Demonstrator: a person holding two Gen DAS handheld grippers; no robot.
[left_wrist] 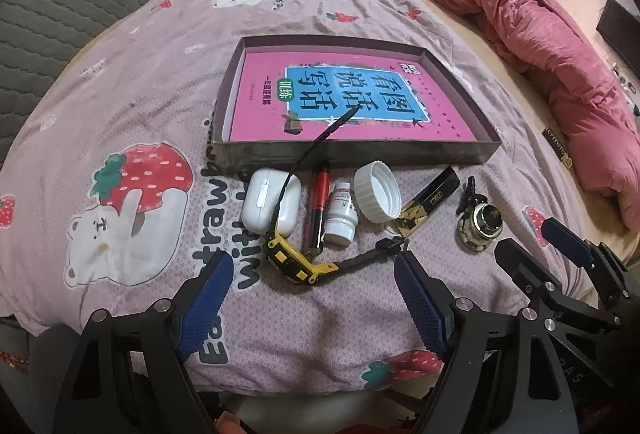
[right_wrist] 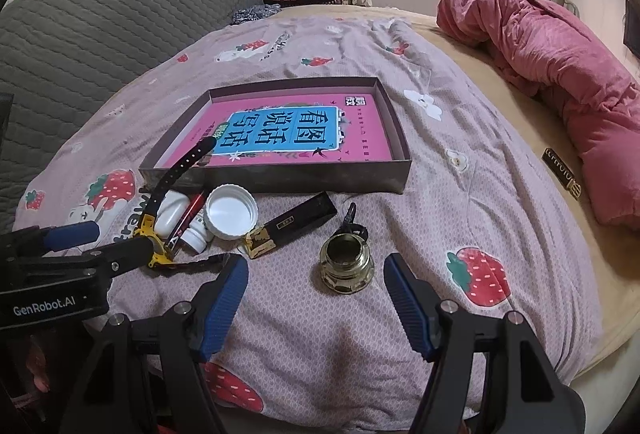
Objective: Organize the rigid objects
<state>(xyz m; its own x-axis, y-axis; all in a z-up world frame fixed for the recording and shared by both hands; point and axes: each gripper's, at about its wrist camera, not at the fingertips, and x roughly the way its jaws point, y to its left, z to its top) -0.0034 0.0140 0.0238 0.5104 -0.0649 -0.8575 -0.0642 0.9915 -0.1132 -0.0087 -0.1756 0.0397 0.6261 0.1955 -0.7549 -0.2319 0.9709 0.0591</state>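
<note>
Bed (left_wrist: 120, 82); shallow box (left_wrist: 448, 74) w/ pink book at 12 o'clock. Wristwatch (left_wrist: 294, 262): strap floppy, grip yellow case. Glass jar (right_wrist: 347, 266) at 12 of right hand-held gripper (right_wrist: 316, 302): slippery, fragile. Both hand-held grippers, incl. left (left_wrist: 314, 298), spread, empty.

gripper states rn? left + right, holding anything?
Left tool: open, holding nothing, poised above the yellow watch.
Right tool: open, holding nothing, the small glass jar just ahead between its fingers.
</note>
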